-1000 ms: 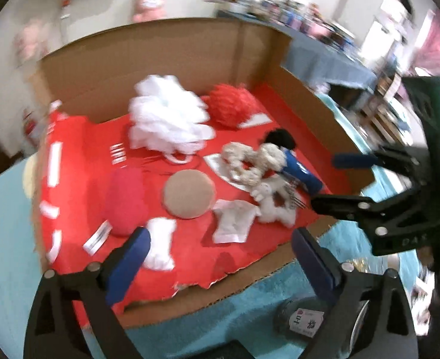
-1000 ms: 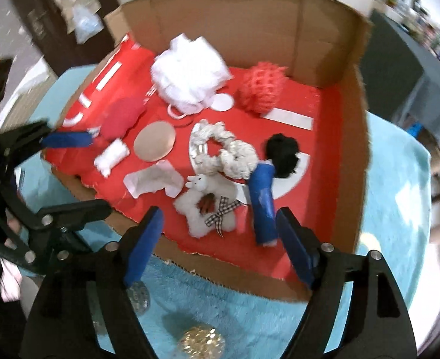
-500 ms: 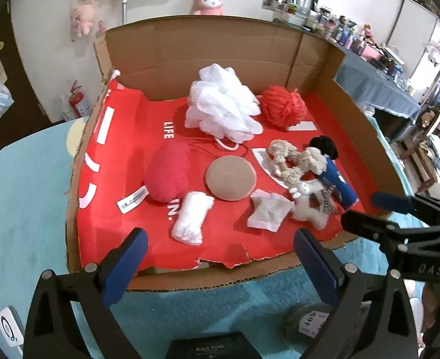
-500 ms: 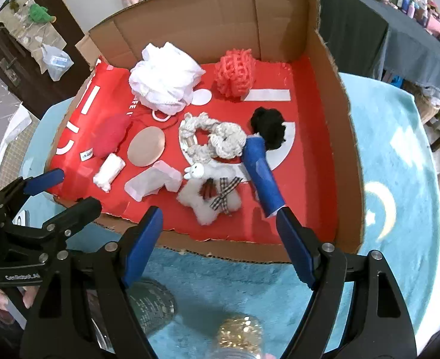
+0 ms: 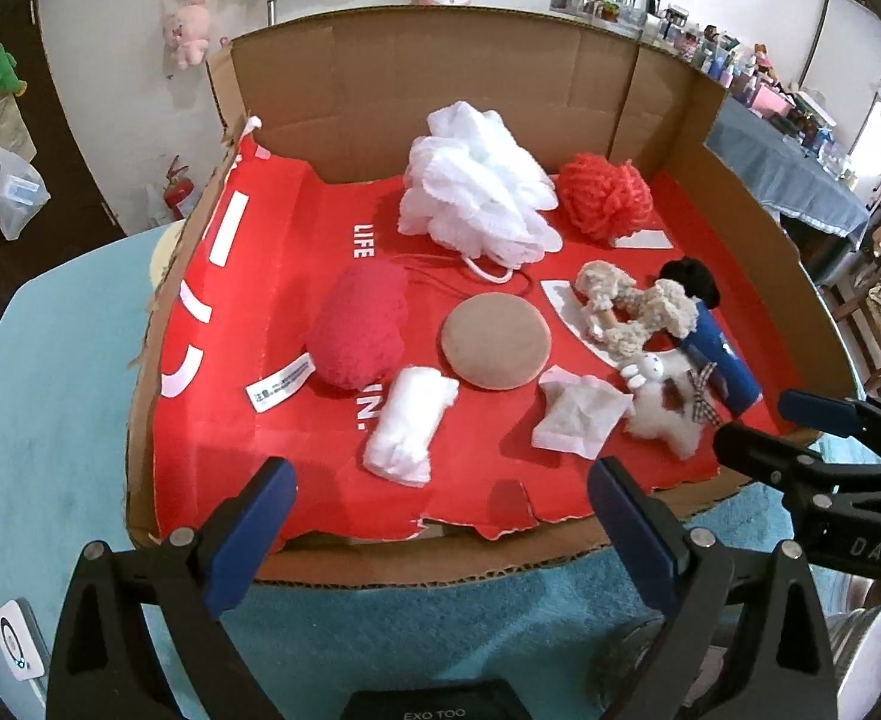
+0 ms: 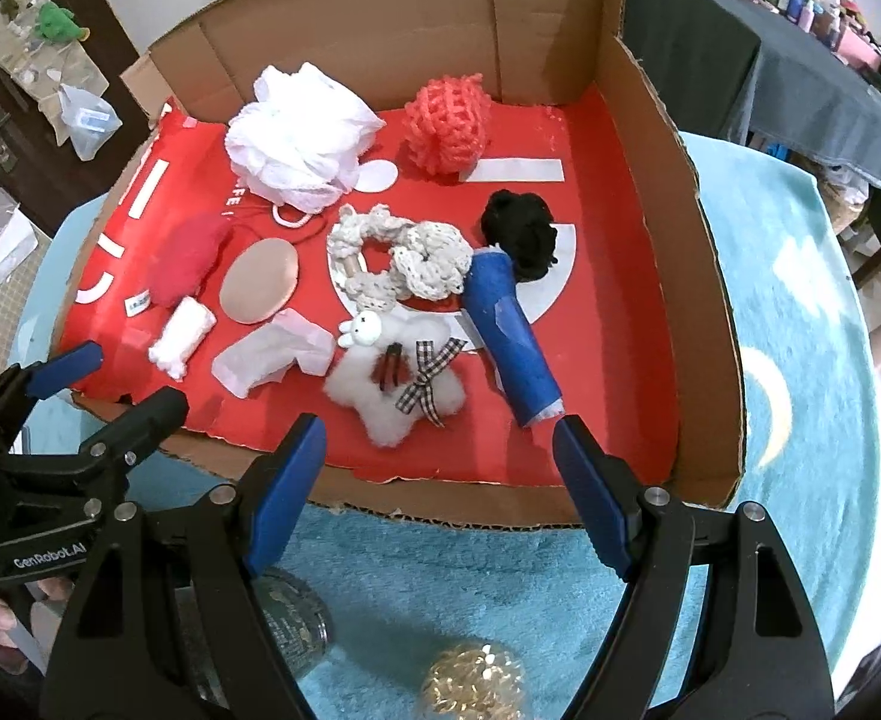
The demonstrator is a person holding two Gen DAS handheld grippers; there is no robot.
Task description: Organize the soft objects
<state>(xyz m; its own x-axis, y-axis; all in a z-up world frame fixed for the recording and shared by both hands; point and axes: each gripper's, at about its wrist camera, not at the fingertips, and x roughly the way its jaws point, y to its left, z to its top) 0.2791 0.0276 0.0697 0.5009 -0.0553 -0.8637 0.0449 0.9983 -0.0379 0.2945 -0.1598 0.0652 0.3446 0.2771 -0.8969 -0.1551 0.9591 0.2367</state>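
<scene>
A: What is looking different from half a second ago?

B: Little. Both views are sitting a touch closer to the box (image 5: 470,96), and the soft things are lying where they were. The left tool (image 5: 440,516) is hanging over the near edge with its blue fingers (image 5: 254,525) apart and holding nothing. The right tool (image 6: 440,480) is doing the same, fingers (image 6: 590,492) spread, nothing between them.

A: Where are the soft things lying?

B: All inside the box, on its red liner (image 5: 260,276). The white pouf (image 5: 470,204) and the red pouf (image 5: 605,195) are sitting at the back, side by side. The pink ball (image 5: 359,324) is touching its tag (image 5: 278,387), with the white roll (image 5: 410,426) in front of it. The tan pad (image 5: 496,341) is lying in the middle, the tissue (image 5: 578,414) near it. The rope ring (image 6: 398,261) is resting beside the blue tube (image 6: 509,339), and the black tuft (image 6: 521,234) is meeting the tube's far end. The star plush (image 6: 395,381) is lying nearest the right tool.

A: Anything hard to make out?

B: The gold thing (image 6: 476,684) at the bottom of the right view is being cut off, and a jar (image 6: 290,618) is showing only partly behind the tool's frame. The liner's print is reading only in part.

A: What is in the way?

B: The torn front wall is standing between both tools and the things. All of it is resting on the teal-covered surface (image 6: 770,300). Plush toys (image 5: 185,30) are hanging on the far wall.
</scene>
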